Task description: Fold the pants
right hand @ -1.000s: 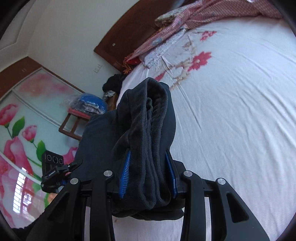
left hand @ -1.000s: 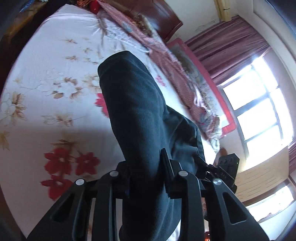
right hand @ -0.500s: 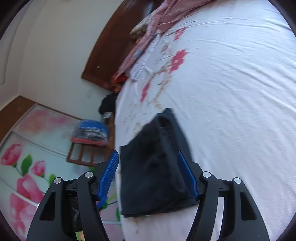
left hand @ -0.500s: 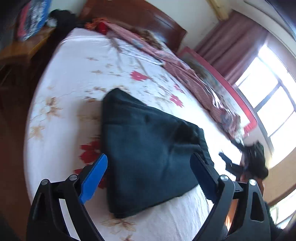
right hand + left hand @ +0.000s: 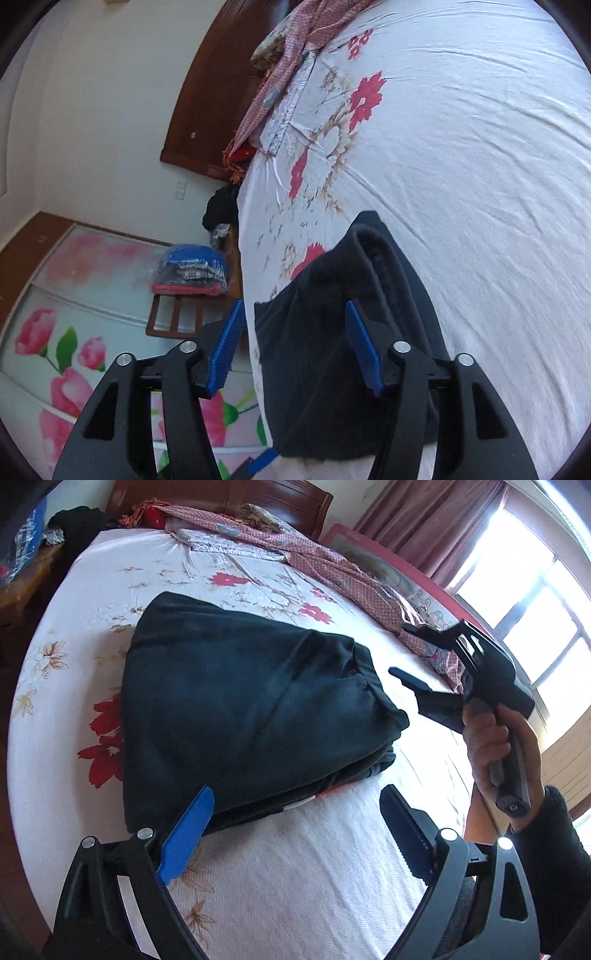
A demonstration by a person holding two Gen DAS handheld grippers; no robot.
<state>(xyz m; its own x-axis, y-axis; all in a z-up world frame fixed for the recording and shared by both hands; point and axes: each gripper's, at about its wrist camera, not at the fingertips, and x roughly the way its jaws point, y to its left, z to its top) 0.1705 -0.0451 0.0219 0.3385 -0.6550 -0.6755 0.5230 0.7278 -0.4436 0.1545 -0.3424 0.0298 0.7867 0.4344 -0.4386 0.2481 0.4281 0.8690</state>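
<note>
The dark pants point(image 5: 236, 709) lie folded in a thick, roughly triangular bundle on the flowered bed sheet point(image 5: 314, 867). My left gripper point(image 5: 295, 812) is open and empty, a little back from the bundle's near edge. My right gripper point(image 5: 293, 332) is open and empty above the bundle's other end, where the pants point(image 5: 332, 369) show stacked layers. In the left wrist view the right gripper point(image 5: 402, 653) is held in a hand at the right, its fingers apart, just off the bundle's corner.
A red patterned blanket point(image 5: 332, 565) lies along the far side of the bed by a wooden headboard point(image 5: 221, 494). A side table with bagged clothes point(image 5: 192, 269) stands beside the bed. A window point(image 5: 535, 602) with curtains is at the right.
Both grippers were shut on the pants a second ago. They have let go, opened and drawn back. The pants now rest folded on the bed.
</note>
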